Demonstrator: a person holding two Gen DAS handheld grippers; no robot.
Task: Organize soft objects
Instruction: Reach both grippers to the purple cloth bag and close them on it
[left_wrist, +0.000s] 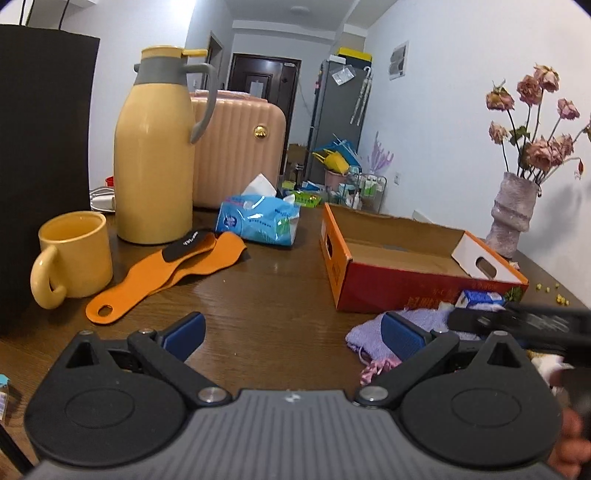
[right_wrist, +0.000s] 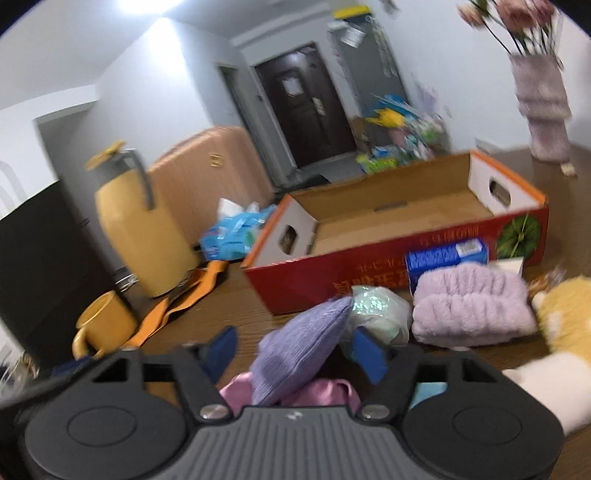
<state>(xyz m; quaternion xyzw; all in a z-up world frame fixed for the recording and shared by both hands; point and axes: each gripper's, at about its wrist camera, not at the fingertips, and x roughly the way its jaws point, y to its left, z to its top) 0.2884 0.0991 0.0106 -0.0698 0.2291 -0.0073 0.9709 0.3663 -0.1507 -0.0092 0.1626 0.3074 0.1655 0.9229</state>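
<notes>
A lilac knit pouch (right_wrist: 303, 350) lies on the brown table on top of pink satin cloth (right_wrist: 325, 393). My right gripper (right_wrist: 295, 352) straddles the pouch. Its blue pads (right_wrist: 221, 349) stand a little off the knit, with a gap showing on the left side. Behind the pouch sit a shiny pale bundle (right_wrist: 380, 310), a fluffy lilac headband (right_wrist: 469, 306) and a yellow-and-white plush toy (right_wrist: 565, 317). The open red cardboard box (right_wrist: 369, 262) stands just beyond them. My left gripper (left_wrist: 295, 332) hovers open over bare table, with the pouch (left_wrist: 365, 332) beside its right finger.
On the left stand a yellow mug (left_wrist: 74, 251), a yellow thermos jug (left_wrist: 155, 147), orange straps (left_wrist: 166, 269) and a blue tissue pack (left_wrist: 258, 218). A pink suitcase (left_wrist: 236, 147) is behind. A vase of dried roses (left_wrist: 513, 214) stands at the far right, a blue packet (right_wrist: 447, 256) against the box.
</notes>
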